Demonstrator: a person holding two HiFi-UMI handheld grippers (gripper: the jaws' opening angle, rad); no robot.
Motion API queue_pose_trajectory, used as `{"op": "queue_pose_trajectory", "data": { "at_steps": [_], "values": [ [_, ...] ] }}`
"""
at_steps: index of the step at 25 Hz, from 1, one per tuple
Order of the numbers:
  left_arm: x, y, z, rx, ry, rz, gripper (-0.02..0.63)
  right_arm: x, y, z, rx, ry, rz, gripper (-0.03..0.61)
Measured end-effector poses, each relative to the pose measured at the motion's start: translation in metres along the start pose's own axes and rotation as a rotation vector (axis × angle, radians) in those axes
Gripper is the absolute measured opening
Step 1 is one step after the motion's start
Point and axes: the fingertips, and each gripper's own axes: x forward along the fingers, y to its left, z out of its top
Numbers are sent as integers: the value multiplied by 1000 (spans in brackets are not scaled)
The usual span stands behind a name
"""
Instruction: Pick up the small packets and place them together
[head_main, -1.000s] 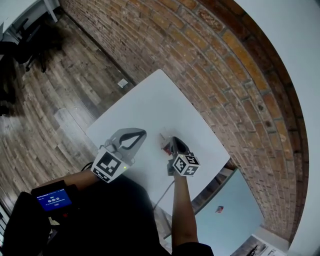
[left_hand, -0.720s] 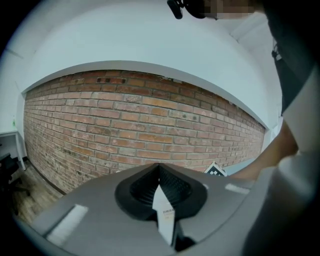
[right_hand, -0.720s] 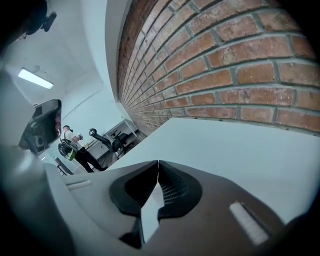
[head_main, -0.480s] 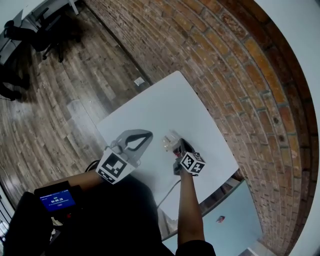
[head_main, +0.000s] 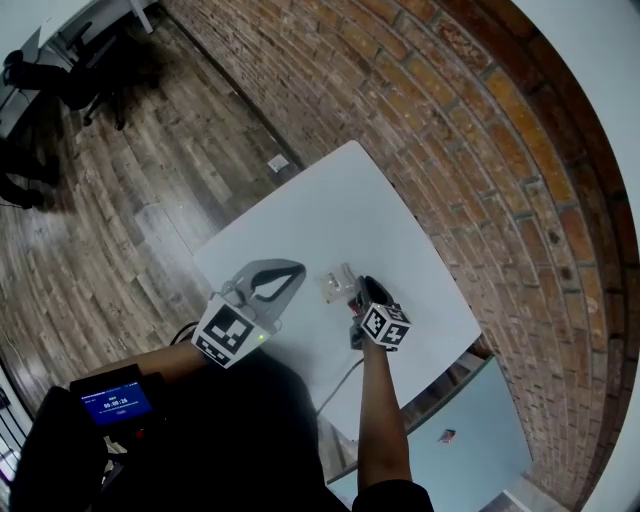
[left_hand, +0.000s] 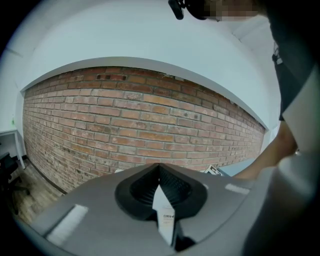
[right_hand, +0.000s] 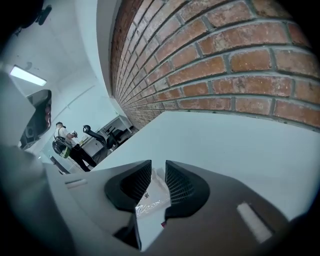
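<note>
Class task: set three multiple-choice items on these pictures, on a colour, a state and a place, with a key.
1. The square table top is: A black; B white; C green.
2. The fingers of the right gripper are: A apart, a clear plastic packet between them; B pressed together, empty; C out of view.
3. The small white printed packet is: A flat on the table; B in the right gripper; C pinched in the left gripper.
Key: B, white in the head view; A, they have just been opening, packet in the gap; C, that gripper's view shows the pinch.
</note>
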Motion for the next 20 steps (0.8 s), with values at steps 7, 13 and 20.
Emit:
{"op": "queue_pose_trajectory", "data": {
  "at_steps": [7, 13, 20],
  "values": [
    [1, -3, -2, -4, 1, -11, 0, -11, 16, 9, -183, -12, 5, 106],
    [0, -2, 1, -24, -12, -3, 0, -1, 38, -16, -368, 75, 16, 139],
    [-6, 14, -3, -36, -3, 33, 0, 18, 45, -35, -444, 140, -26, 196]
  ]
}}
